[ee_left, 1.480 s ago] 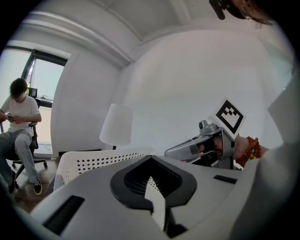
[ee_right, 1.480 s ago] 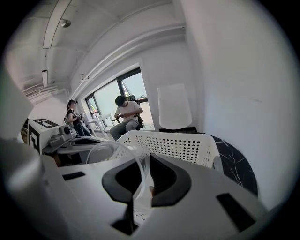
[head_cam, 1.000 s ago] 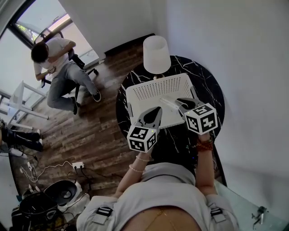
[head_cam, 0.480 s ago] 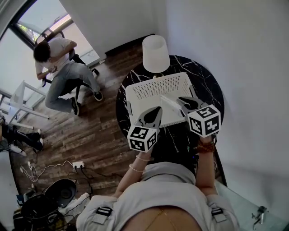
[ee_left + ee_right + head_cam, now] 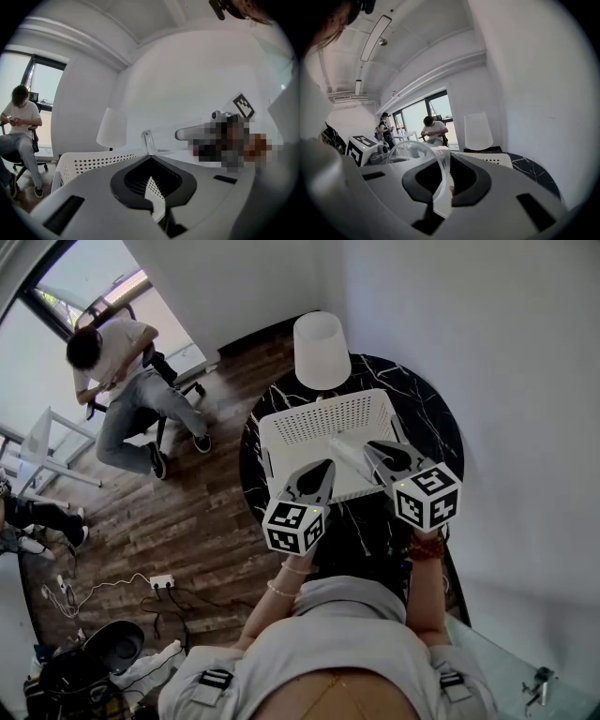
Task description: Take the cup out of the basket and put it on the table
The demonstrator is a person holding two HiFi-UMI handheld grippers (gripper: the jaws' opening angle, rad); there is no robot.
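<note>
In the head view, the right gripper (image 5: pixel 375 448) had moved a little nearer the person than a moment before. It held the clear cup (image 5: pixel 345 452) over the white basket (image 5: pixel 319 418) on the black table (image 5: pixel 433 423), and the left gripper (image 5: pixel 323 468) had stayed put. In the left gripper view, its jaws were together with nothing in them. In the right gripper view, the jaws pinched the cup's thin wall.

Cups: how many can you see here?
1. A clear cup is gripped by its wall in the right gripper, held above the white basket. None other shows, though the basket's floor is partly hidden.
</note>
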